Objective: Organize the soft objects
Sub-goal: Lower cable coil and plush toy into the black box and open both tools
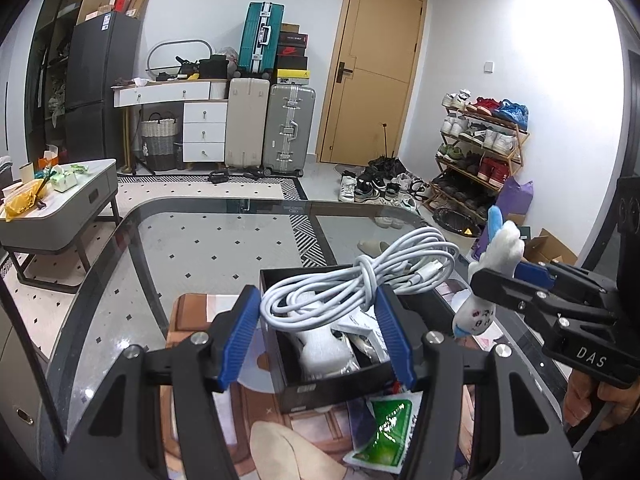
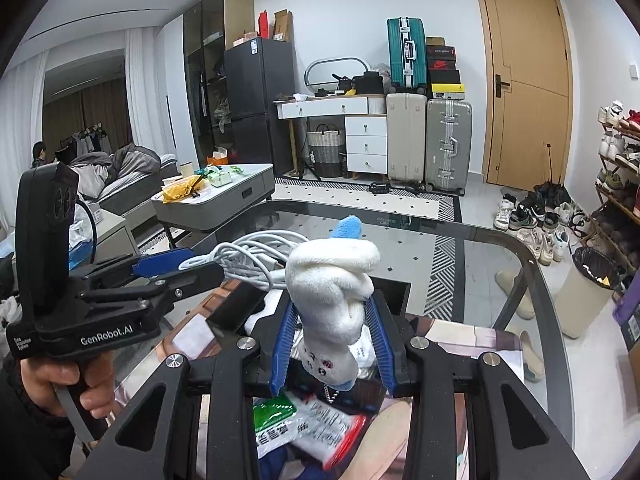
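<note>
My left gripper (image 1: 316, 300) is shut on a coiled white cable (image 1: 360, 276), holding it up over an open black box (image 1: 352, 344) on the glass table. The same cable (image 2: 248, 256) shows at the left of the right wrist view, pinched in that left gripper (image 2: 192, 266). My right gripper (image 2: 332, 312) is shut on a white plush toy (image 2: 332, 300) with blue ears and a printed face, also lifted above the box. From the left wrist view, the toy (image 1: 492, 268) and right gripper (image 1: 496, 280) hang at the right. White soft items lie inside the box.
The glass table (image 1: 224, 248) carries a picture mat (image 1: 192, 320) and a green and white packet (image 1: 384, 436) near the front. A grey coffee table (image 2: 224, 196) stands to the left, suitcases (image 2: 428, 140) and a door behind, and a shoe rack (image 1: 480, 144) to the right.
</note>
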A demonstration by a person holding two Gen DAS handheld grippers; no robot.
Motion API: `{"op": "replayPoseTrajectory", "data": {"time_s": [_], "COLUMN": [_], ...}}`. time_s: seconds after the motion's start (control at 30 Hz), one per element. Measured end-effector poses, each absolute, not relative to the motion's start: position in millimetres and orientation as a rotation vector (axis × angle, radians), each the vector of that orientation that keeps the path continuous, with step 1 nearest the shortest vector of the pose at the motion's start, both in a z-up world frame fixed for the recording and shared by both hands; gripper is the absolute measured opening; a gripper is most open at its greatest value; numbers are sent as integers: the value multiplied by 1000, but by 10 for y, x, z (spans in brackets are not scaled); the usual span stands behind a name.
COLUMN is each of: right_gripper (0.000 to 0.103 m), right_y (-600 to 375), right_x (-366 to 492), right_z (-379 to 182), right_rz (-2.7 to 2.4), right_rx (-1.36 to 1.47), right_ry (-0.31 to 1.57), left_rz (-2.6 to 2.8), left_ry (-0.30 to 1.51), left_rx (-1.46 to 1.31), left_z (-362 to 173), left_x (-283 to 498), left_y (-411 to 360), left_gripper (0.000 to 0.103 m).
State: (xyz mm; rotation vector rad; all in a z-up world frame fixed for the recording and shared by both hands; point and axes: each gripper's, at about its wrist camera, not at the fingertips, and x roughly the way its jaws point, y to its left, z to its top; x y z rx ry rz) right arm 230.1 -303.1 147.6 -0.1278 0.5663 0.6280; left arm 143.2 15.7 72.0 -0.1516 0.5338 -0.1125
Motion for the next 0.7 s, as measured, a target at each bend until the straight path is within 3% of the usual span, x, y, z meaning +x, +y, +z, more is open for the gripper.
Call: {"op": "replayPoseTrajectory", "data": {"time_s": [0.7], "right_gripper": [36], "right_y": [-2691], "right_x": [2984], "right_z": [929], "right_rz": [602], "right_rx": [-208], "right_ry": [715], "left_rz": [-65], "left_ry": [626], "left_rx": [-13], "left_z": [320], "left_x": [1988], "left_y": [-167], "left_gripper": [58]}}
